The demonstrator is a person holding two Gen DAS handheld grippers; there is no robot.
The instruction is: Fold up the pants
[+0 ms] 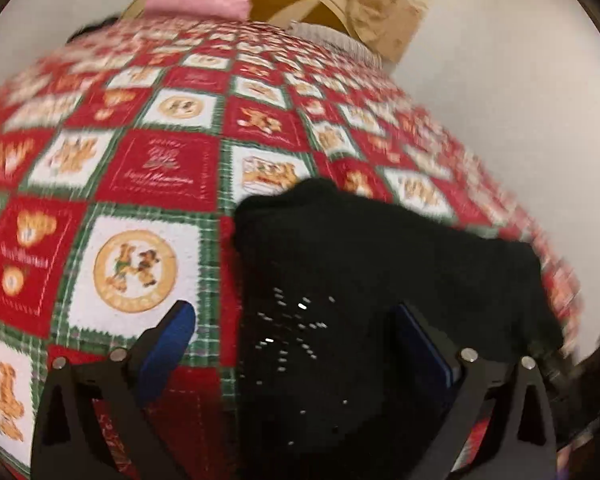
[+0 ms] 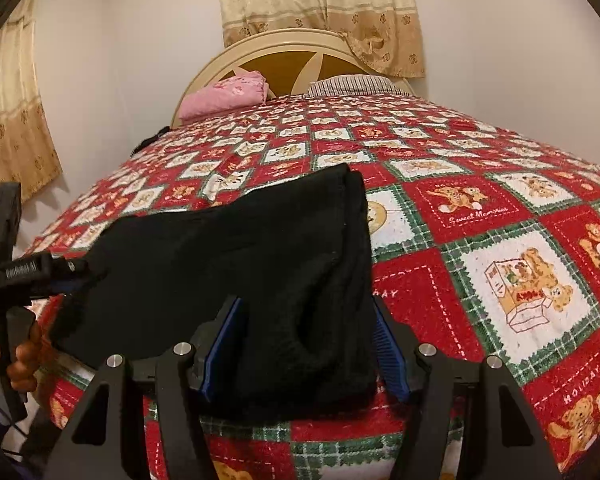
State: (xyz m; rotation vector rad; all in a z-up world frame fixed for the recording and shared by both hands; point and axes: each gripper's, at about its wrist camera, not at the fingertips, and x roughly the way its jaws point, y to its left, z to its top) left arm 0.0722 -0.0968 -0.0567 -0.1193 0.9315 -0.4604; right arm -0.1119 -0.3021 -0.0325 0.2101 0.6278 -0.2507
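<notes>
Black pants [image 2: 260,248] lie folded in a thick stack on the red, white and green teddy-bear bedspread [image 2: 500,248], near the bed's front edge. My right gripper [image 2: 308,340] straddles the near end of the stack, and its blue pads [image 2: 222,344] press on the bunched cloth from both sides. In the blurred left wrist view the pants [image 1: 380,260] fill the lower right, and my left gripper [image 1: 296,328] stands wide open above them with nothing pinched. The right wrist view shows that left gripper [image 2: 74,276] at the pants' left corner, held by a person's hand [image 2: 20,352].
A pink pillow [image 2: 224,96] and a striped pillow [image 2: 352,82] lie at the head of the bed against a cream round headboard [image 2: 284,46]. Beige curtains [image 2: 320,8] hang behind it and at the left wall. The bedspread stretches away right of the pants.
</notes>
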